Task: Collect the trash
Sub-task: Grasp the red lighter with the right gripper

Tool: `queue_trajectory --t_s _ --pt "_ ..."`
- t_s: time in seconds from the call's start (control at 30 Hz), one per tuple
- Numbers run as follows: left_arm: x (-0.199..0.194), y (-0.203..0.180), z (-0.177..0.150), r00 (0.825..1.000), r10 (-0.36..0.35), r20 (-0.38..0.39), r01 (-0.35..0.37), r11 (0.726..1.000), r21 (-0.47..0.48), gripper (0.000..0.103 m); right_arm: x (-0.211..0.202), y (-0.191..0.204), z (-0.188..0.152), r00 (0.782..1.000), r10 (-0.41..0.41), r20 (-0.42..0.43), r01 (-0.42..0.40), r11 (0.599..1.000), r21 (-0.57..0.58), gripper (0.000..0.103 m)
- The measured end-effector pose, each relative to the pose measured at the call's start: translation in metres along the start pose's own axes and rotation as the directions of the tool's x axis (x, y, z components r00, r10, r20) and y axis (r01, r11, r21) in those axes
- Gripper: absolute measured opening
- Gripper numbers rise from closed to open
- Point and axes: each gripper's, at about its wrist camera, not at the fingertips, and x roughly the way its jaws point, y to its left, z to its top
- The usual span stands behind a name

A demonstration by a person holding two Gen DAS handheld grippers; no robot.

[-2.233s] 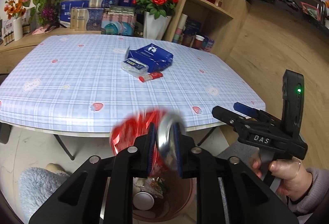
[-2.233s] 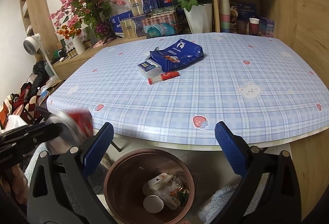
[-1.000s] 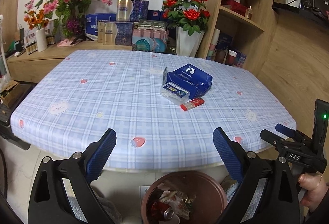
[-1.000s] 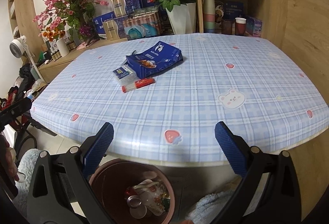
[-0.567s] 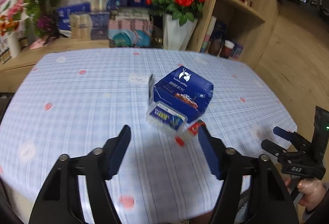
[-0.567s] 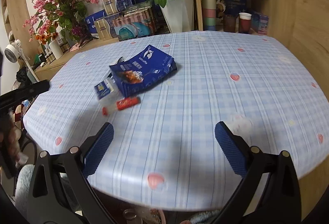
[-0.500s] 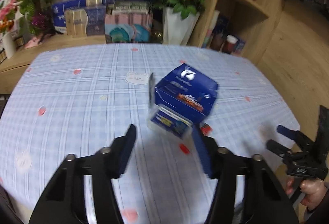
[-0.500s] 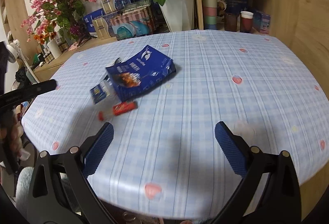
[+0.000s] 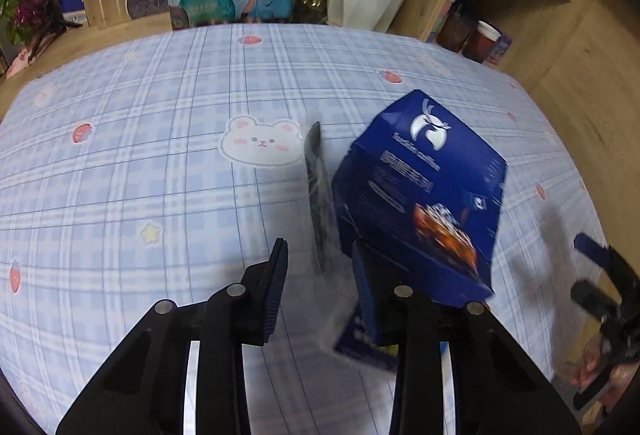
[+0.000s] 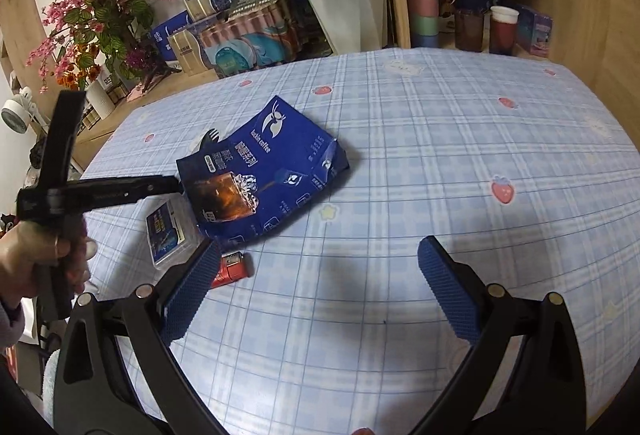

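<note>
**Left gripper advanced over the trash group**

Since the earlier frames, the left gripper (image 9: 318, 275) had travelled from above the bin to the middle of the table (image 10: 460, 155), and its jaws had narrowed from wide to a moderate gap. They remained parted, gripping nothing, with the tips at the near edge of the blue coffee bag (image 9: 420, 191).

Item count on the table: one blue coffee bag (image 10: 264, 171), one black plastic utensil (image 9: 318, 191), one small clear box with a blue label (image 10: 170, 231), one red lighter (image 10: 232, 271).

Legible writing: "luckin coffee" on the bag, beneath a white deer-head logo. The remaining print was too blurred to read.

The utensil lay just beside the bag's left edge. The box touched the bag's near corner; the lighter lay near both.

The right gripper (image 10: 316, 287) hovered above the table, jaws spread wide and empty, its left fingertip overlapping the lighter in view.
</note>
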Motion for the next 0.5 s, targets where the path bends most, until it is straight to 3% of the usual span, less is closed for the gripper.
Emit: queue_trajectory --t_s 0.2,0.23,0.27,0.3,0.5 --pt "0.019 0.002 0.008 0.999 0.019 -0.025 -0.02 1.0 -0.016 0.032 0.012 0.006 -0.005 0.999 0.013 -0.034 -0.013 1.0 -0.004 0.097" --pt "0.021 0.001 0.008 0.999 0.021 -0.024 -0.022 1.0 -0.012 0.03 0.014 0.008 -0.005 0.999 0.014 -0.042 -0.014 1.0 -0.007 0.097" --pt "0.021 0.001 0.009 0.999 0.024 -0.026 -0.025 1.0 -0.007 0.013 0.015 0.01 -0.006 0.999 0.011 -0.05 -0.012 1.0 -0.011 0.097" --pt "0.021 0.002 0.009 0.999 0.034 -0.031 -0.034 0.999 -0.007 0.007 0.017 0.013 -0.006 0.998 0.007 -0.06 -0.008 1.0 -0.016 0.097" --pt "-0.007 0.012 -0.005 0.999 0.034 0.036 -0.033 0.999 -0.007 0.003 0.035 0.044 -0.01 0.991 -0.027 -0.129 0.017 0.997 -0.08 0.097"
